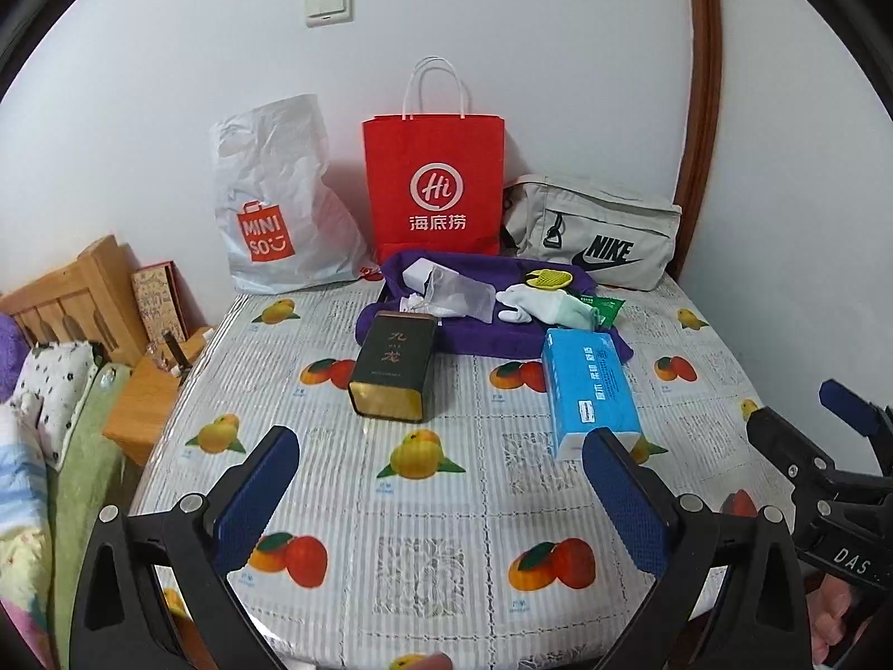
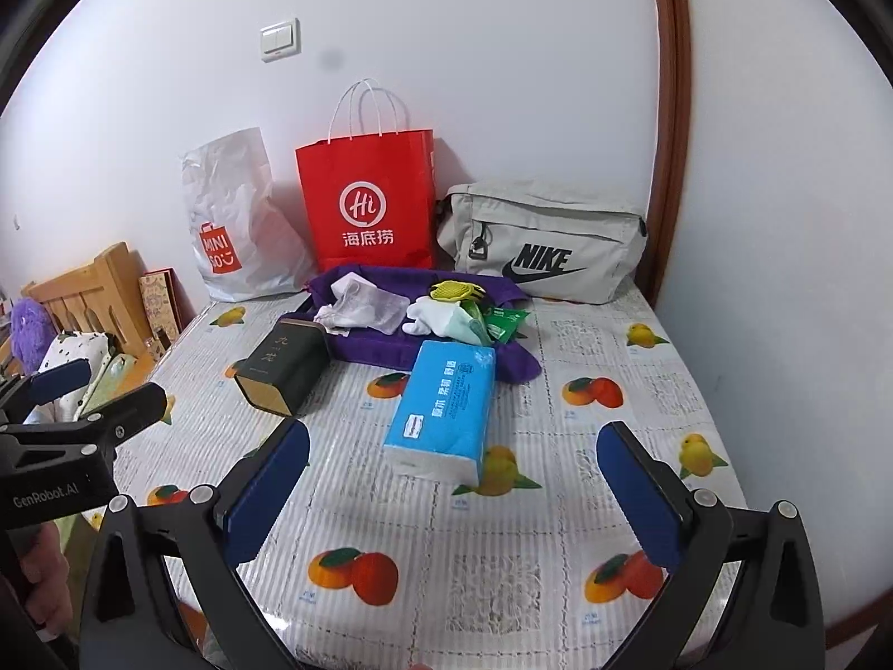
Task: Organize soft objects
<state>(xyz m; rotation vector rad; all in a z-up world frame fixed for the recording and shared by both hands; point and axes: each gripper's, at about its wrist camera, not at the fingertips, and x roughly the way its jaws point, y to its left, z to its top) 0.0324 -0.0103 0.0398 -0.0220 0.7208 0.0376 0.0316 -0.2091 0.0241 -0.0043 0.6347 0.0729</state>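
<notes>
A blue tissue pack [image 1: 591,391] [image 2: 441,416] lies on the fruit-print table, partly on a purple cloth [image 1: 480,335] [image 2: 385,343]. On the cloth lie white socks [image 1: 536,301] [image 2: 435,318], a translucent pouch [image 1: 457,293] [image 2: 371,304], a yellow mesh item [image 1: 550,278] [image 2: 453,290] and a green packet [image 1: 605,310] [image 2: 505,321]. My left gripper [image 1: 441,497] is open and empty near the table's front edge. My right gripper [image 2: 455,491] is open and empty, just short of the tissue pack.
A dark tea tin [image 1: 393,368] [image 2: 284,368] lies left of the tissue pack. At the back wall stand a white Miniso bag [image 1: 273,212], a red paper bag [image 1: 435,184] and a grey Nike bag [image 1: 597,234]. A bed with bedding [image 1: 50,402] is at the left.
</notes>
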